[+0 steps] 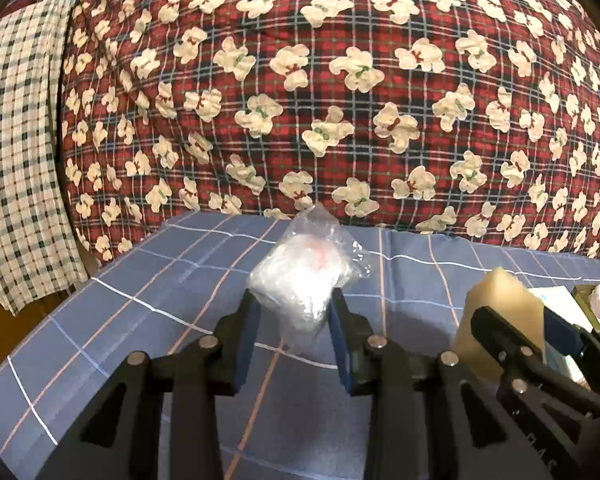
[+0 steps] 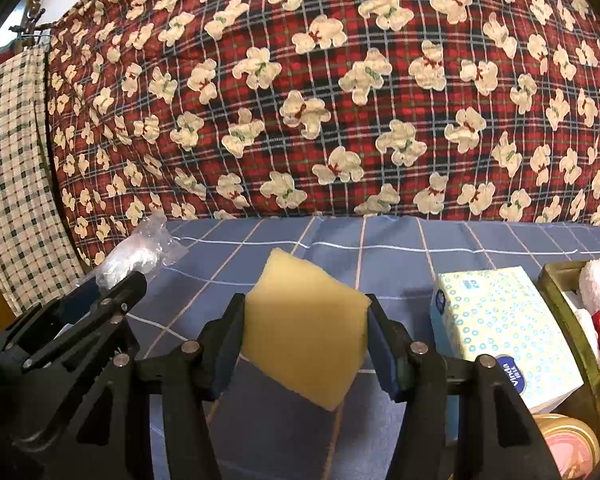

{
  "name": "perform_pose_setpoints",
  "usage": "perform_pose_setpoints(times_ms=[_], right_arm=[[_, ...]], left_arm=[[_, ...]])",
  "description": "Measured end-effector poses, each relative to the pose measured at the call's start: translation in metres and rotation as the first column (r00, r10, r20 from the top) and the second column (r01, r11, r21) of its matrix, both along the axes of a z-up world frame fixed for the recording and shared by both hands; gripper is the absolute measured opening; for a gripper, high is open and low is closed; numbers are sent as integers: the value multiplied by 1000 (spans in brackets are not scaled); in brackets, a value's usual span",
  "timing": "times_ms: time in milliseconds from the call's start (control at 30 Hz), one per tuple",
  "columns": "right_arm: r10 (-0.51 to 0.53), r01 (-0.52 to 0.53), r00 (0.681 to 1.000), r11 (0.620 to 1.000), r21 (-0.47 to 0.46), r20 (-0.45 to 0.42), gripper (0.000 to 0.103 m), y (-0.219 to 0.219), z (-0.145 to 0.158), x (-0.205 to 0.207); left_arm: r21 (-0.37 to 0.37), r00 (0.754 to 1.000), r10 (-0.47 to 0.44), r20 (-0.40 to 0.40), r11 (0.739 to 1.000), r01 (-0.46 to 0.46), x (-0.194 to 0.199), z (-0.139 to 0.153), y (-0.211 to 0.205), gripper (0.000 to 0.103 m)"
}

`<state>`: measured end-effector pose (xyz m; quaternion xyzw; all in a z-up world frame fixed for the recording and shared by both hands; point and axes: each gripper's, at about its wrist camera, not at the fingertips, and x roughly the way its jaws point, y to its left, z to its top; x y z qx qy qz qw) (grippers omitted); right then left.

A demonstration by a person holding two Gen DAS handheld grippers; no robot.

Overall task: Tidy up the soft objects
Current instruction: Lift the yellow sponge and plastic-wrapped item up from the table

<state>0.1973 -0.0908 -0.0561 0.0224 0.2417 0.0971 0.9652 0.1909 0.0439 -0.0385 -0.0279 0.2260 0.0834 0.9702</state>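
Left wrist view: the left gripper [image 1: 294, 308] angles slightly downward over the blue checked tablecloth [image 1: 140, 280], its fingers pinching a crinkled clear plastic packet of white material [image 1: 304, 276] — held clear of the cloth.

Right wrist view: the right gripper [image 2: 306, 328] sits at a similar downward tilt, fingers clamped on a pale yellow foam sponge block [image 2: 308, 332] — tilted, above the cloth. A patterned tissue pack [image 2: 504, 328] lies just right.
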Motion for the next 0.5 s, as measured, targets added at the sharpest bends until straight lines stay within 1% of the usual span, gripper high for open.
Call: perform_pose_setpoints(times_ms=[67, 367, 500], right_arm=[[3, -3, 1000, 1000, -5, 13, 59, 0, 1, -2], [0, 0, 999, 1000, 4, 41, 59, -5, 4, -8], [4, -4, 998, 1000, -1, 69, 59, -5, 7, -14]], left_arm=[[9, 1000, 3, 12, 1000, -3, -2, 1, -1, 33], [5, 999, 15, 45, 1000, -15, -11, 4, 1, 33], [8, 998, 18, 60, 1000, -18, -14, 5, 1, 33]])
